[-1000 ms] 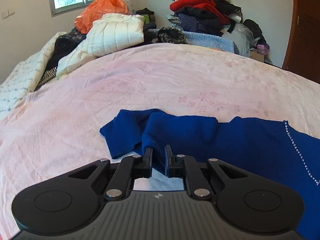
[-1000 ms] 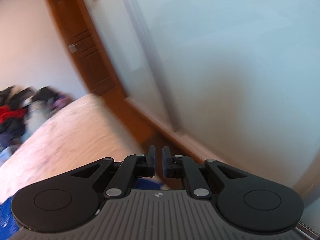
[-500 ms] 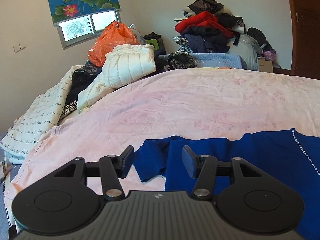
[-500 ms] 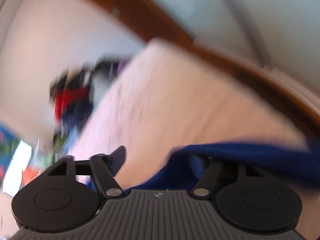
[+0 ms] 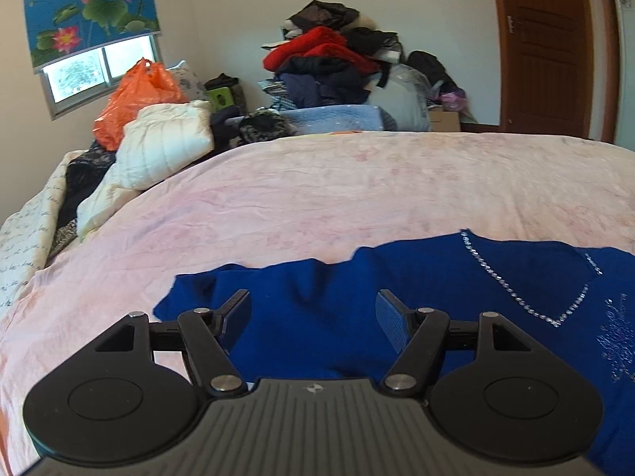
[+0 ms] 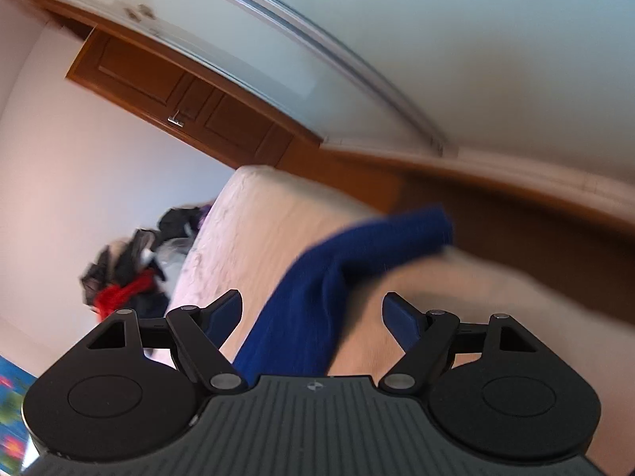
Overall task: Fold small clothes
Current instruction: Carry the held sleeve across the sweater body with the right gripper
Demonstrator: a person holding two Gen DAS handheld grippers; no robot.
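Two tongs are showing, one per view, both with jaws opening and pads clear of cloth; left gripper (image 5: 313, 309) is standing wide above the blue sweater (image 5: 397, 301), fabric lying below and between the fingers but not pressed by either pad; right gripper (image 6: 313, 313) is likewise standing wide, with a blue sleeve (image 6: 349, 269) running up between its fingers, untouched by them, the view tilted and somewhat blurred; one blue sweater is lying spread on the pink bedspread (image 5: 317, 190), directly under and ahead of the left tongs, stretching off to their right; a rhinestone neckline trim (image 5: 516, 289) is sitting on the sweater to the right of the left tongs; a folded sleeve end is lying just left of the left finger; in the right view the sleeve is bending toward the right ahead of the tongs, its cuff end lying near the far edge of the bed; whether that cuff is flat on the bedspread cannot be told; one white padded jacket (image 5: 166, 142) is resting far ahead and left of the left tongs; one orange plastic bag (image 5: 135, 95) is sitting beyond it; one heap of clothes (image 5: 333, 59), with a red piece on top, is piled far ahead; one wooden door (image 5: 547, 47) is standing far ahead to the right
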